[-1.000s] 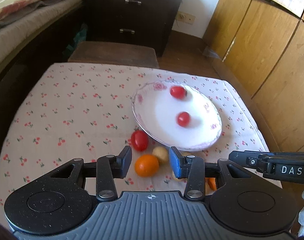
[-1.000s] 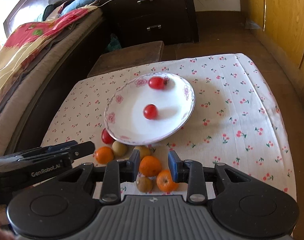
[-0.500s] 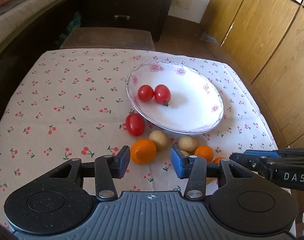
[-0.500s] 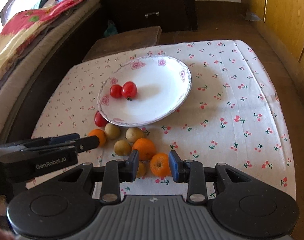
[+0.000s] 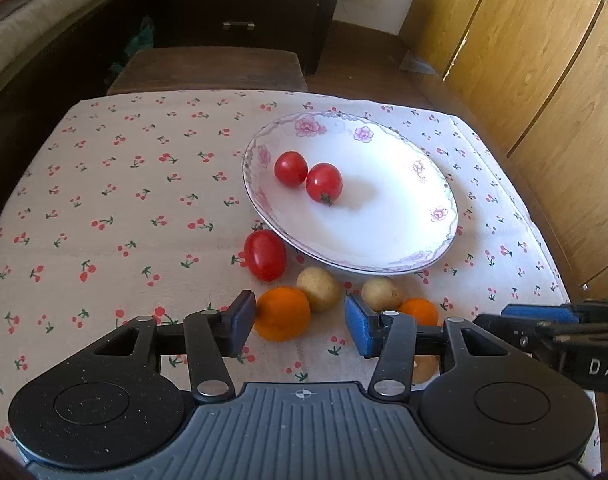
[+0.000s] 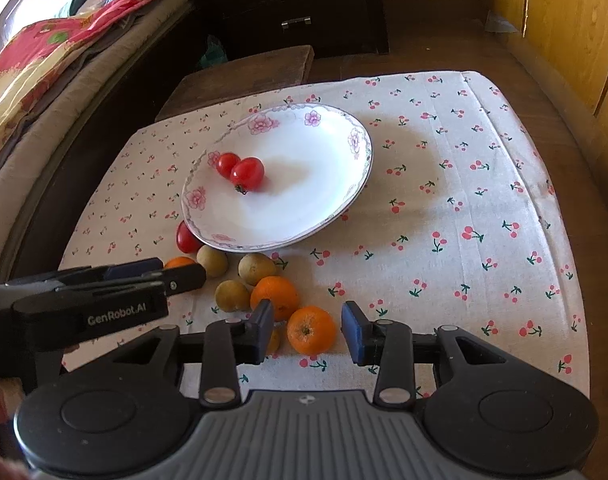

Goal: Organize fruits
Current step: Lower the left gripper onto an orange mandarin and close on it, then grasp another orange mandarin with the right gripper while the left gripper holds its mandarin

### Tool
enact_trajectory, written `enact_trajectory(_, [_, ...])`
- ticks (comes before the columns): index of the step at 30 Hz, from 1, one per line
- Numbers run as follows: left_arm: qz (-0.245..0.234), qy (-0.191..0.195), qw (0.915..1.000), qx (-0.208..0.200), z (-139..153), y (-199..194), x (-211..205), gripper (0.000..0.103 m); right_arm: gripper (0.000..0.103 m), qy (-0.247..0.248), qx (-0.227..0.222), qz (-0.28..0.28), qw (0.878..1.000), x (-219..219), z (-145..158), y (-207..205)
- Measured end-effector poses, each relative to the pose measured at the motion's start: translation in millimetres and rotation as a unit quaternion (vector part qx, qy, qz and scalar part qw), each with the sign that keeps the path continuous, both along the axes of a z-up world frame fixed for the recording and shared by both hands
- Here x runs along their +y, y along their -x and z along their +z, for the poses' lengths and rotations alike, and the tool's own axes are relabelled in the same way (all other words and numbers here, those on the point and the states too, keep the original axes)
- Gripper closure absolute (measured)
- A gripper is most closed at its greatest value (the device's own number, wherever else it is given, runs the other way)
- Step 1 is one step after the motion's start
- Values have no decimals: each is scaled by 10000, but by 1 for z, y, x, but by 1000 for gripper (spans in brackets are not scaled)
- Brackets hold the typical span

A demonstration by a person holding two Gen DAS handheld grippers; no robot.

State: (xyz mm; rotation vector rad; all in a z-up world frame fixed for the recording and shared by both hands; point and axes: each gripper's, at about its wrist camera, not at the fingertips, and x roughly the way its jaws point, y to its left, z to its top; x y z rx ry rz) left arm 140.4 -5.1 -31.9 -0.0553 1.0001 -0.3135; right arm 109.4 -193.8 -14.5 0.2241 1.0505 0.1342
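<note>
A white floral plate (image 5: 400, 232) (image 6: 304, 216) holds two red tomatoes (image 5: 324, 182) (image 6: 247, 173) side by side. A third tomato (image 5: 265, 255) lies on the cloth beside the plate's near rim. Several oranges and brown round fruits lie in front of the plate. My left gripper (image 5: 299, 326) is open, low over an orange (image 5: 281, 312) that sits by its left finger. My right gripper (image 6: 307, 332) is open around another orange (image 6: 311, 330). A second orange (image 6: 274, 296) and brown fruits (image 6: 257, 268) lie just beyond.
The low table has a white cherry-print cloth (image 5: 115, 200). A wooden stool (image 5: 207, 70) and a dark dresser (image 5: 243, 8) stand behind it. A bed (image 6: 43, 60) runs along the left. Wooden cabinet doors (image 5: 544, 80) line the right.
Both grippers have moved closer and lower toward the fruit pile. The two tomatoes rolled together at the plate's left side. Both grippers stay open.
</note>
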Motion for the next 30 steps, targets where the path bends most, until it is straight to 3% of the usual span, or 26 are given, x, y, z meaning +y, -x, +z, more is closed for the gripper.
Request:
enact_trajectory(13, [36, -69, 9998, 197, -16, -10, -3, 46, 63, 7, 92, -26, 10000, -3, -5, -5])
enact_trajectory(20, [101, -54, 9998, 171, -14, -7, -3, 59, 63, -6, 197, -13, 9998, 0, -12, -7])
enact_trajectory(30, [59, -83, 9998, 193, -13, -3, -1, 59, 63, 187, 474, 106, 9986, 11, -32, -14])
